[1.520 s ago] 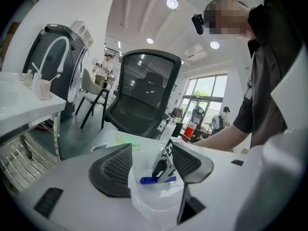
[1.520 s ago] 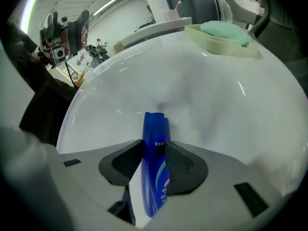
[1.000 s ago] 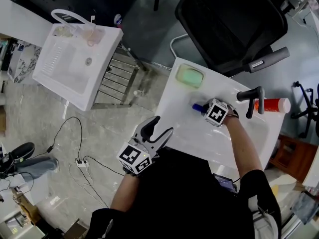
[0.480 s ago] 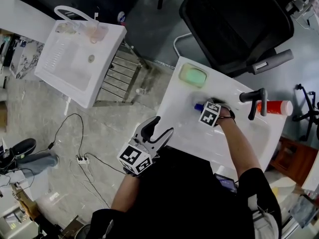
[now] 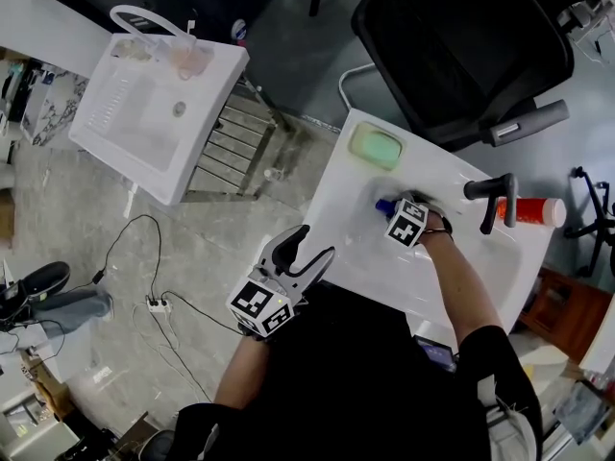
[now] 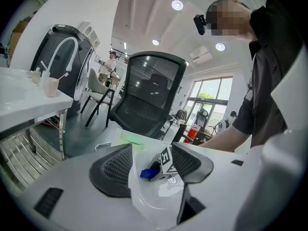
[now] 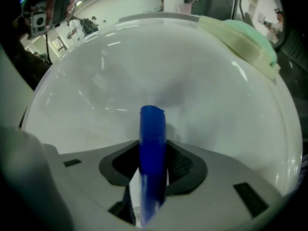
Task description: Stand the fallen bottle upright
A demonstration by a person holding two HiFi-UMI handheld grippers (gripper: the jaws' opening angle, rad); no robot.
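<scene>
**Surface finishes at your station**
The basin [image 5: 356,253] near you is smooth, glossy white; ceramic or plastic cannot be told. The bottle [image 7: 153,143] is smooth blue plastic with a slight sheen. On your left gripper [image 6: 150,160], the pads [image 6: 114,170] are matt black with a fine raised grid. The far chair [image 6: 149,88] has a black mesh back. The faucet [image 5: 498,200], on the right, is matt black.

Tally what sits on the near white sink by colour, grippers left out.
Green soap dish: 1
Blue bottle: 1
Orange bottle: 1
Black faucet: 1
Total: 4
</scene>
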